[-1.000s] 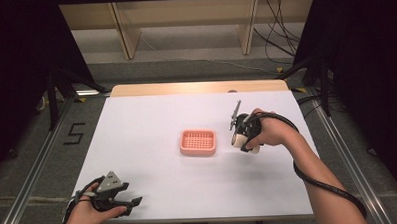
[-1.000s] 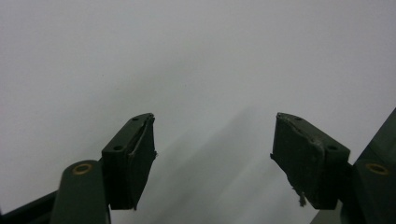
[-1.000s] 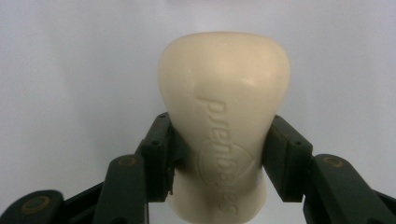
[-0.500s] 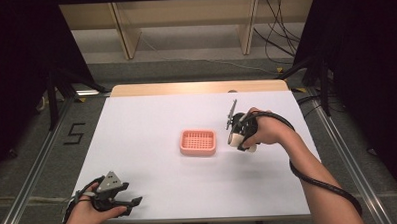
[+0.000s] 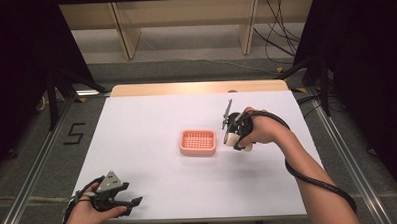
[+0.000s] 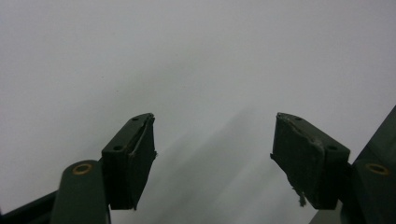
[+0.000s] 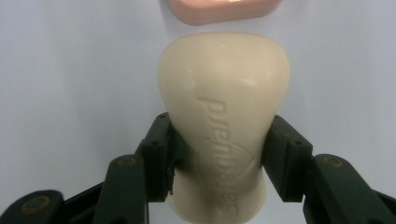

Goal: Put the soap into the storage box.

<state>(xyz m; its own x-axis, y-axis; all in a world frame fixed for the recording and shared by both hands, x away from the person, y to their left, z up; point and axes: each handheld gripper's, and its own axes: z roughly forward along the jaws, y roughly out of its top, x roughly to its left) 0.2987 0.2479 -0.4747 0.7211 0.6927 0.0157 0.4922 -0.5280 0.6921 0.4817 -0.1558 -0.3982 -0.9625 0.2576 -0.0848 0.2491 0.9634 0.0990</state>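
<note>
White table top (image 5: pixel 154 193) lies under it all. At the near left corner the left gripper (image 5: pixel 132 202) rests low by the edge, and its jaws stand wide apart with nothing in them. It is well apart from the other things. In the middle of the table sits the pink basket (image 5: pixel 198 142), a low tray with a grid of holes. Just to its right hangs the right gripper (image 5: pixel 232 140), and it is clenched on the cream soap bar (image 5: pixel 231 139).

In the right gripper view, the soap (image 7: pixel 224 107) sticks out long past the jaws, and its free end points at the pink rim of the basket (image 7: pixel 219 11) just ahead. So the basket lies to the left of the soap and close by. I think the right hand has a short way to go leftward, while the left hand is too far to help.
</note>
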